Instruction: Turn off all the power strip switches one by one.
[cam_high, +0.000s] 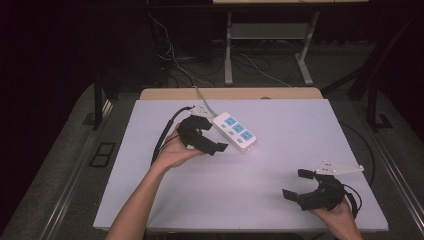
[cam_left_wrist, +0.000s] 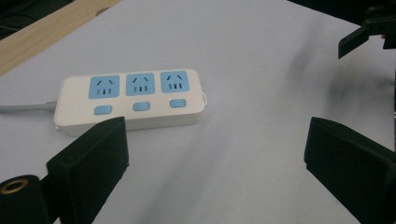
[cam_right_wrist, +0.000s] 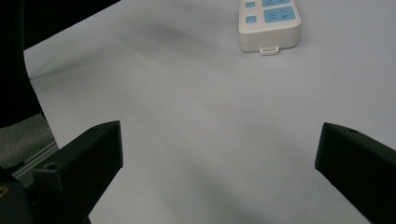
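Pwr strip (cam_high: 235, 131) mid-table (cam_high: 280, 165), bare surface twd right edge.

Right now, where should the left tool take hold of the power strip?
Grip the power strip across its narrow width, at the free end away from the cord, coming from above. It lies flat, and the left tool stands open beside it.
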